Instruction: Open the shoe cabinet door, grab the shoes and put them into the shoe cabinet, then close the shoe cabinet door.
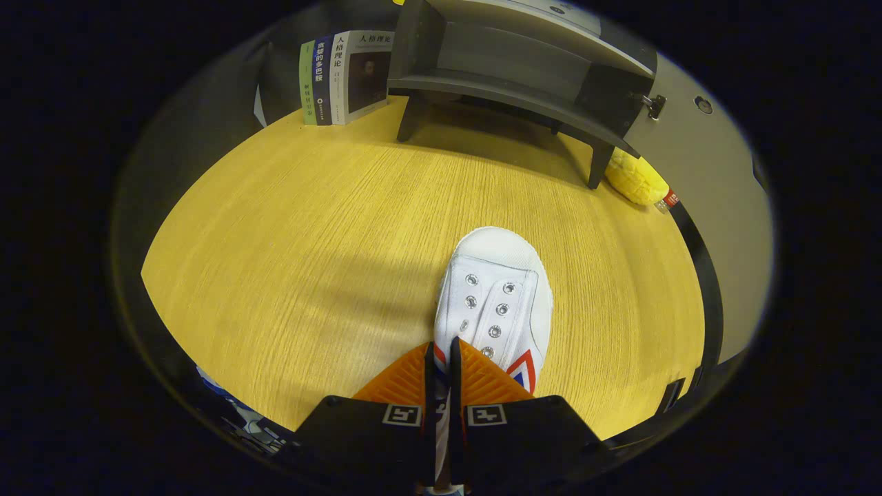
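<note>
Gripper (441,355) clenched on the white shoe (497,296): both fingers pinch the near side wall of its upper, only a thin strip of fabric between them. Shoe's toe points away, over the wooden tabletop (310,241), nearer its right edge than its left. Beyond, at the far edge, dark shoe cabinet (510,69) on short legs, its front open with a shelf visible. Books (344,76) upright at the far left corner. Yellow object (635,178) beside the cabinet's right leg.
</note>
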